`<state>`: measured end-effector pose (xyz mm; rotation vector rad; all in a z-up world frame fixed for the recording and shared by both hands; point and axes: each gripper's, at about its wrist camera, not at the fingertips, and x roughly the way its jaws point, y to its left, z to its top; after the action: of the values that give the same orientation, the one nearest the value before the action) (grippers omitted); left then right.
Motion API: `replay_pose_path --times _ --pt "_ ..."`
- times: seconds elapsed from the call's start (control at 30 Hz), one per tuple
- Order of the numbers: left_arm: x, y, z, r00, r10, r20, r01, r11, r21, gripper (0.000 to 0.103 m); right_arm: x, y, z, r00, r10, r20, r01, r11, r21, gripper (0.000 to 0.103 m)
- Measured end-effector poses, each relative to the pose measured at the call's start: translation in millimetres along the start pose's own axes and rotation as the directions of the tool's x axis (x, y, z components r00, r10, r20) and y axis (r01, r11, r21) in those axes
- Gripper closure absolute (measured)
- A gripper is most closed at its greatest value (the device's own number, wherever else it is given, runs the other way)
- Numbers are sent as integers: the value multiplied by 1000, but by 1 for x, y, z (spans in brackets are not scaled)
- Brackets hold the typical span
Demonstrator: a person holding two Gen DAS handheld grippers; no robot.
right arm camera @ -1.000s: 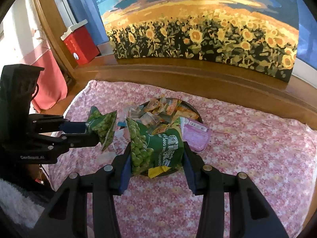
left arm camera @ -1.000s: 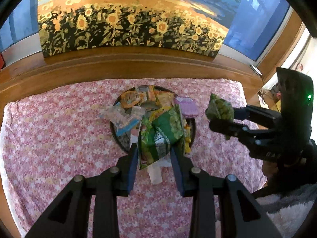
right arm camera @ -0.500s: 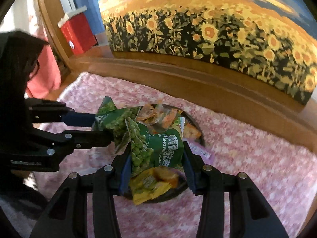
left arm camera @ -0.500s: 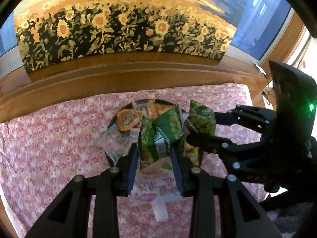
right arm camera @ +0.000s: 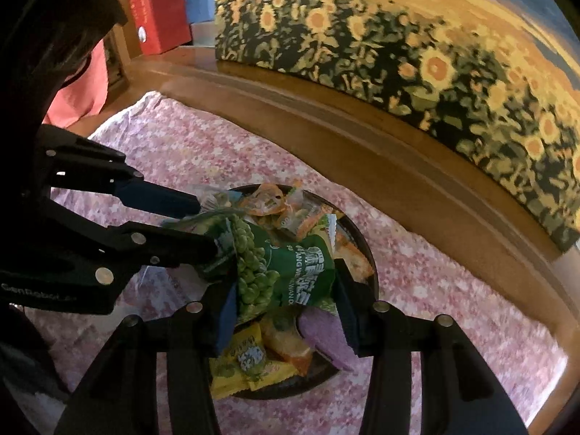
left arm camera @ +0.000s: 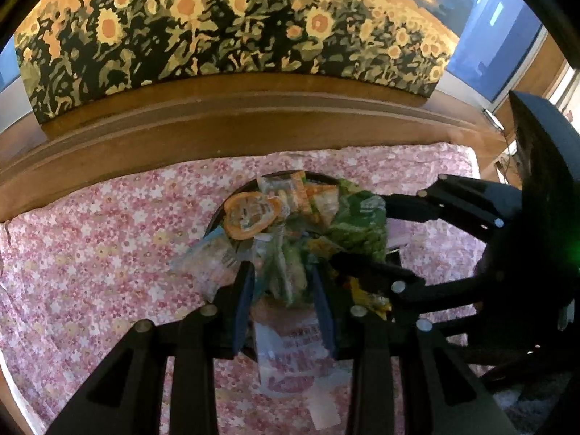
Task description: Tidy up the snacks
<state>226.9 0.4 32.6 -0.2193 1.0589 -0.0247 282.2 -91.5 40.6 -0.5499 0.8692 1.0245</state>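
Observation:
A dark round tray [left arm camera: 216, 219] [right arm camera: 370, 268] on the pink floral cloth is heaped with several snack packets. My left gripper [left arm camera: 281, 272] is shut on a green pea packet [left arm camera: 286, 275] low over the tray's near side. My right gripper [right arm camera: 284, 279] is shut on a second green pea packet [right arm camera: 290, 272] directly above the heap. In each wrist view the other gripper comes in from the side: the right gripper [left arm camera: 362, 232] and its packet [left arm camera: 359, 224], the left gripper [right arm camera: 206, 226] and its packet [right arm camera: 203, 223]. The two packets nearly touch.
A white and pink packet [left arm camera: 290, 359] lies on the cloth [left arm camera: 90, 253] by the tray's near rim. Yellow [right arm camera: 239, 362] and purple [right arm camera: 322, 333] packets lie in the tray. Behind are a wooden ledge [left arm camera: 217, 127], a sunflower painting [left arm camera: 217, 29] and a red box [right arm camera: 159, 18].
Both grippers have come forward and down over the tray, each still holding its green packet. They have drawn close together, and the right one has rolled.

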Motion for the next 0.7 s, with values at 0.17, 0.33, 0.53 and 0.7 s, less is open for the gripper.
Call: replay_pose_path --times 0.17,0.33,0.53,0.7 --pt "1 -1 2 1000 8 6 -8 1000 6 70 1 2 5 1000 18 4 -18 1000 -17 55" --pt "4 -1 6 1000 21 5 -21 1000 -1 69 0 2 5 1000 20 1 -20 1000 -11 51" --pt "1 1 4 1000 25 3 -24 1000 -20 61 1 0 4 1000 23 6 -23 1000 4 38" --pt "-1 10 2 999 49 -1 -49 997 -62 43 0 -5 2 999 38 9 -38 998 43 27"
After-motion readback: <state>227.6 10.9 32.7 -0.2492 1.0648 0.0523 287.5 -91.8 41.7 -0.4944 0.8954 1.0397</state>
